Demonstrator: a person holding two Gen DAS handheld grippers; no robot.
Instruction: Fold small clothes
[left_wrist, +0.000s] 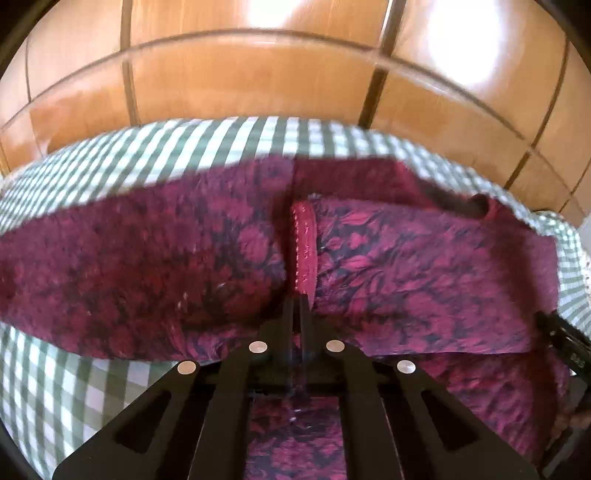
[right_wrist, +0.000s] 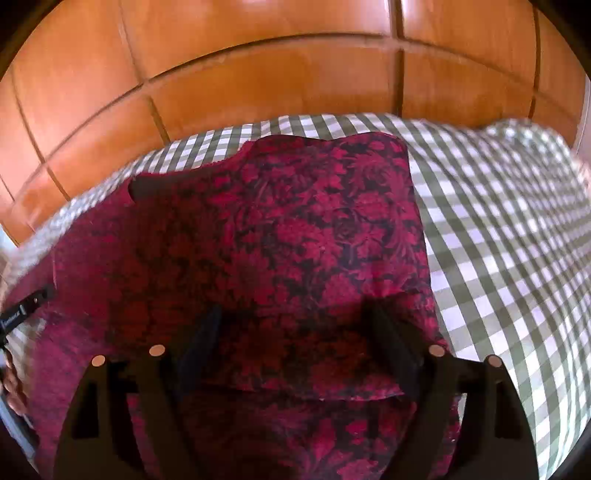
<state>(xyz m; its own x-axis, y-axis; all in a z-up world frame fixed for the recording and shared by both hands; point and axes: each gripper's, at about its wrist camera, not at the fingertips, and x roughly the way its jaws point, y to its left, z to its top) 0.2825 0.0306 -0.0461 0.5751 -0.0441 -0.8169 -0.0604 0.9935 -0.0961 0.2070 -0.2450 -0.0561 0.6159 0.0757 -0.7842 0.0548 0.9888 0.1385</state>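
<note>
One checked cloth (right_wrist: 498, 229) under garment (right_wrist: 295, 229).

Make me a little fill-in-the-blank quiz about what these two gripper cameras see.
1. The garment has a red and black ____ pattern.
2. It lies on a green and white ____ cloth.
3. The left gripper is shut on the garment's red ____.
4. The right gripper has its jaws ____ over the garment.

Missing words: floral; checked; hem; open
</note>
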